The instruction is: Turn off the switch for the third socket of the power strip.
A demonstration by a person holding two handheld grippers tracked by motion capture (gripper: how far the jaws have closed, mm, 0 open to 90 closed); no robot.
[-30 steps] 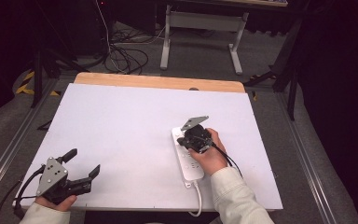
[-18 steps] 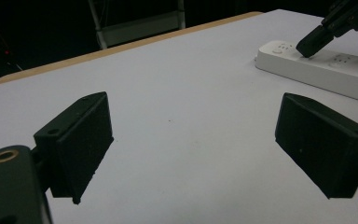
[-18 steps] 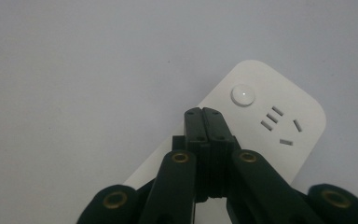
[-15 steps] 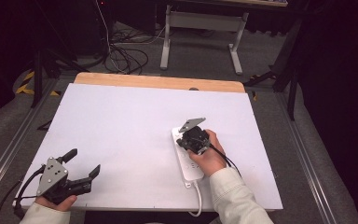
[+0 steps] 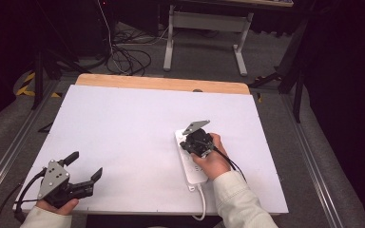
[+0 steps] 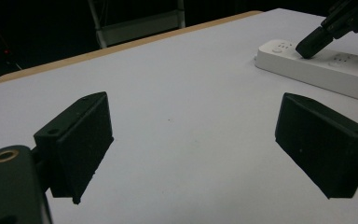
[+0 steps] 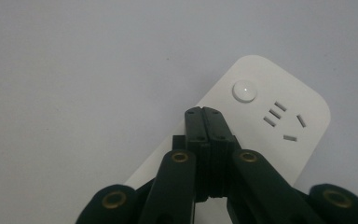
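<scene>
Little movement is seen since the earlier frames: the right hand-held gripper [image 5: 188, 140] has been kept at the same spot over the white plastic power strip [image 5: 192, 163], and the left hand-held gripper [image 5: 84, 166] has been kept at the near left corner of the white tabletop [image 5: 123, 123]. The power strip is found lying flat on the right half of the tabletop, its length running from the near edge away, with its white cord [image 5: 202, 205] trailing off the near edge. In the right gripper view a round white button [image 7: 244, 90] is seen at the strip's rounded far end, with a group of socket slots [image 7: 282, 121] just beside it. The right hand-held gripper is shown with its jaws pressed fully together, nothing held between them, the tips pointed down at the strip's top face just short of the button; whether the tips touch the face cannot be told. The left hand-held gripper is shown with its jaws spread wide and empty, well apart from the strip, low over bare tabletop. A light wooden edge [image 5: 161, 83] is seen along the far side of the tabletop.
</scene>
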